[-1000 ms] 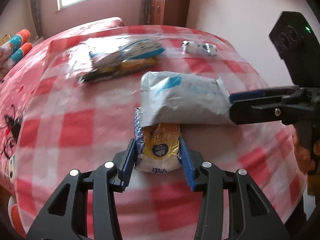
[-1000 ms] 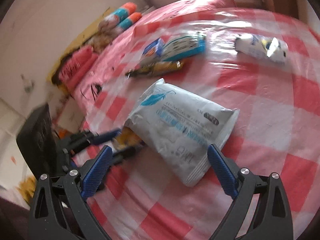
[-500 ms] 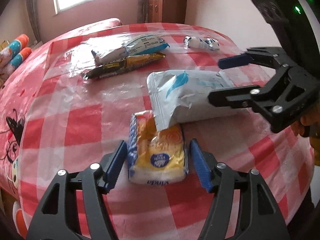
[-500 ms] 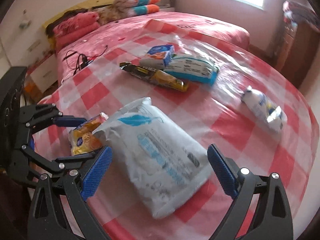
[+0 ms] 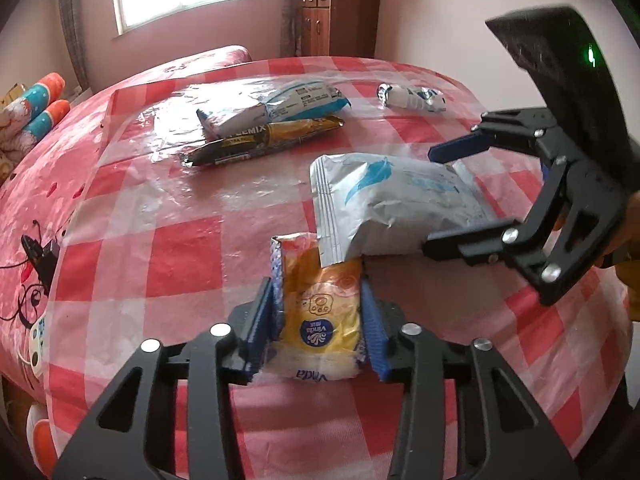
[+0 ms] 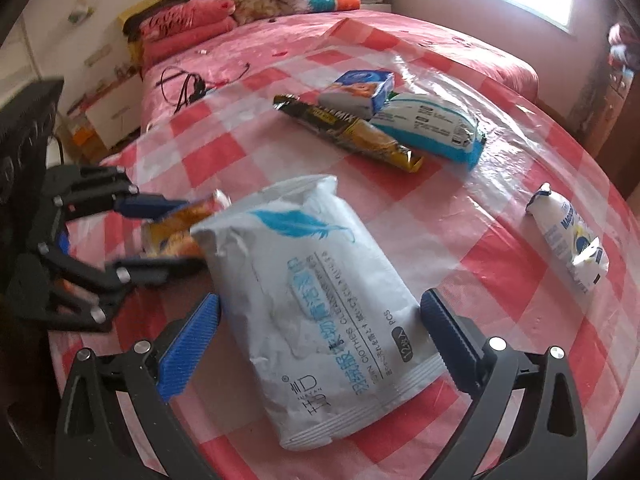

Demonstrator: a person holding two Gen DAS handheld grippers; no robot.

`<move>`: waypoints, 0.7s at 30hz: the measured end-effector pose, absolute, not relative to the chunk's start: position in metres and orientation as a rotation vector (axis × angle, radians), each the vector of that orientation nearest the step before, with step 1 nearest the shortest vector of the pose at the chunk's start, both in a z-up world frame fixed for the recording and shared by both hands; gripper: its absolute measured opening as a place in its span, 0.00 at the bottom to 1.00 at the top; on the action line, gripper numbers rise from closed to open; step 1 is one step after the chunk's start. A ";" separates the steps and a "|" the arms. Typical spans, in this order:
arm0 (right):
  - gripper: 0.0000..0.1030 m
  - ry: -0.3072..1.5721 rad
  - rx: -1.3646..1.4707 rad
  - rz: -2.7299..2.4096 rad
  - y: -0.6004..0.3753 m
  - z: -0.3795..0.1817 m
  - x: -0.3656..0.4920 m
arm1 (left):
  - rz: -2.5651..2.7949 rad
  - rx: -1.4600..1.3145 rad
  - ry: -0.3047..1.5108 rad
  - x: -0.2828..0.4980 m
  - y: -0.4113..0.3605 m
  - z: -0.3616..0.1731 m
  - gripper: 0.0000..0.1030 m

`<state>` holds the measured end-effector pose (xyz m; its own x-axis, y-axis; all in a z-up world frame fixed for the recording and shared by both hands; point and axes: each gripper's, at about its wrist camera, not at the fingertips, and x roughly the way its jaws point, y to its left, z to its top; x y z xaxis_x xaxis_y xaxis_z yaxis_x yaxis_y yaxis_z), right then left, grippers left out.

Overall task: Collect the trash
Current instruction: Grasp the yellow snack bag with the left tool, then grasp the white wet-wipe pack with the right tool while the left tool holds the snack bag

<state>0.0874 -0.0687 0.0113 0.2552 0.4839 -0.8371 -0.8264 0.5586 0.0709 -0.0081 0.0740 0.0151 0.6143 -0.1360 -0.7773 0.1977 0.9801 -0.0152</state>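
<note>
My left gripper is shut on a yellow tissue pack near the table's front edge; it also shows in the right wrist view. A large grey wipes pack overlaps the tissue pack's far end and lies between the open fingers of my right gripper, which straddles its near end without squeezing it. In the left wrist view the right gripper reaches in from the right around the wipes pack.
The red-checked table also carries a black-and-gold wrapper, a blue-white pack and a small crumpled white wrapper. A small blue box lies at the far side. A bed stands beyond.
My left gripper opened around the tissue pack half a second ago, and has closed on it again. My right gripper has swung round and now straddles the wipes pack.
</note>
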 end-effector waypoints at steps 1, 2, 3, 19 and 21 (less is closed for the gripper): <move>0.96 0.943 -0.434 0.921 -0.068 0.011 0.087 | -0.193 0.065 0.891 -0.009 0.076 0.016 0.39; 0.96 0.944 -0.440 0.910 -0.066 0.010 0.087 | -0.193 0.058 0.893 -0.011 0.078 0.017 0.38; 0.96 0.947 -0.443 0.900 -0.065 0.009 0.087 | -0.190 0.050 0.894 -0.012 0.081 0.017 0.38; 0.93 0.946 -0.418 0.750 -0.054 -0.002 0.080 | -0.194 -0.056 0.869 -0.040 0.111 0.031 0.36; 0.91 0.945 -0.383 0.727 -0.057 0.000 0.076 | -0.196 -0.064 0.866 -0.044 0.113 0.032 0.36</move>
<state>0.0765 -0.0565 0.0000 0.3775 0.3928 -0.8386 -0.7096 0.7045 0.0105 -0.0439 0.1131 0.0316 0.6313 -0.1971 -0.7501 0.1456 0.9801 -0.1350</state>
